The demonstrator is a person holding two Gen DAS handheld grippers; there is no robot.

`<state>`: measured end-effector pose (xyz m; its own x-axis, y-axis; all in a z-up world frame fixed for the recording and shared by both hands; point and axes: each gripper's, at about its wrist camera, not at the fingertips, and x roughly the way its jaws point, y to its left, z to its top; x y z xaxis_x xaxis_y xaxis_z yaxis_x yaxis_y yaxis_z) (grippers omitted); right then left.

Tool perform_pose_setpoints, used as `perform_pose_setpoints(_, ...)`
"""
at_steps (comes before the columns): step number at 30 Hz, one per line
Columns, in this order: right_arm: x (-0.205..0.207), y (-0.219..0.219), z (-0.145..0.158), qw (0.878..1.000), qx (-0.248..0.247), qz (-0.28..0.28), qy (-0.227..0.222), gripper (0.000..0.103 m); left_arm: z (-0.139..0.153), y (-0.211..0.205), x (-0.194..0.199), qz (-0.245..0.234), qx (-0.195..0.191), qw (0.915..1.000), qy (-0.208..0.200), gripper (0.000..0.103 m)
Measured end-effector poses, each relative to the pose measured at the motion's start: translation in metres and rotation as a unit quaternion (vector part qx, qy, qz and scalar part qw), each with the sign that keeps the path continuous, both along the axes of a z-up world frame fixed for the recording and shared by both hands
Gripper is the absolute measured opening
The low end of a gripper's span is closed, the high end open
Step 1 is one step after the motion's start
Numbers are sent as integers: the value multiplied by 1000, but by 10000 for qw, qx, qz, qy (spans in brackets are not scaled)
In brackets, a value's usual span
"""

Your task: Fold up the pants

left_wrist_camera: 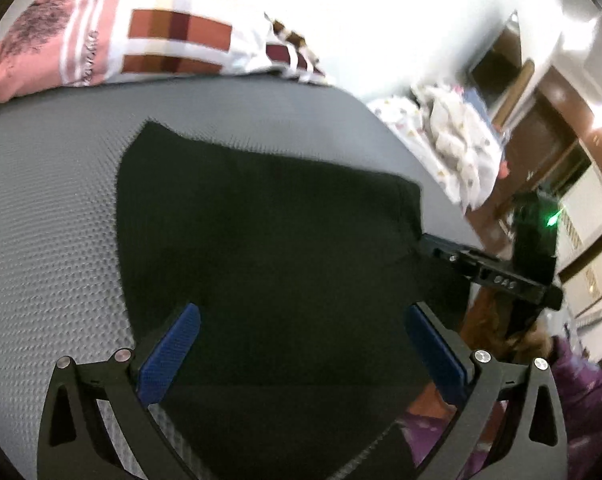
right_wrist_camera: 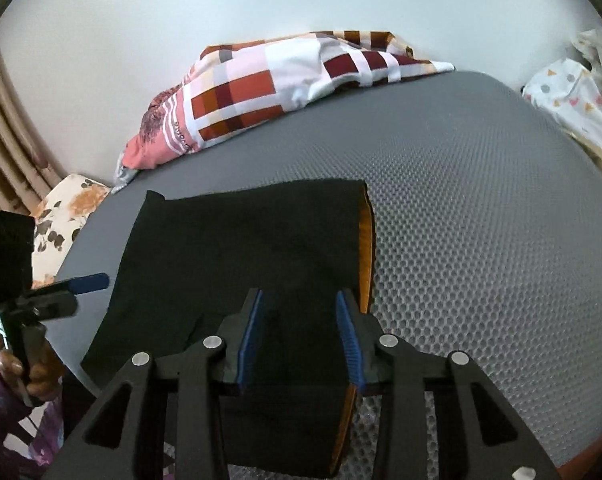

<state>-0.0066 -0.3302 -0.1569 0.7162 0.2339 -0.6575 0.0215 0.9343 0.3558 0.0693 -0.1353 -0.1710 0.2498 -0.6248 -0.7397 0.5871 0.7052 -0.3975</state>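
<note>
The folded black pants [right_wrist_camera: 241,248] are lying flat on the grey mat [right_wrist_camera: 481,220], beneath both hand-held grippers. The right hand-held gripper [right_wrist_camera: 299,334] and left hand-held gripper [left_wrist_camera: 301,344] are hovering spread, pinching nothing. A checked pillow [right_wrist_camera: 261,92] is resting well beyond.

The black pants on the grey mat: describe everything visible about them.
The black pants look like soft matte cloth, folded into a flat, roughly rectangular stack on the grey dimpled mat. An orange strip shows along their right edge. The near end runs under the right gripper, whose blue pads stand apart, gripping nothing.
</note>
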Motion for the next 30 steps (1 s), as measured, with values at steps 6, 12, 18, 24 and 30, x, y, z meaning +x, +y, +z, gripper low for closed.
perform_pose_setpoints(6, 5, 0, -1, 9996, -10, 216, 157, 36, 2, 18, 10, 246, -514, 9978, 332, 101)
perform_pose_setpoints(12, 2, -6, -3, 9991, 334, 204, 140, 41, 46, 12, 44, 249, -1078, 9937, -149, 101)
perform_pose_setpoints(18, 3, -2, -1, 9986, 461, 225, 93, 55, 19, -4, 110, 309, -931, 9942, 443, 101)
perform_pose_setpoints(24, 4, -2, 0, 9984, 489, 281, 96, 57, -17, 9, 136, 998, -440, 9919, 648, 101)
perform_pose_setpoints(30, 4, -7, 5, 9977, 610, 279, 101, 57, -16, 17, 129, 1023, -412, 9929, 443, 100)
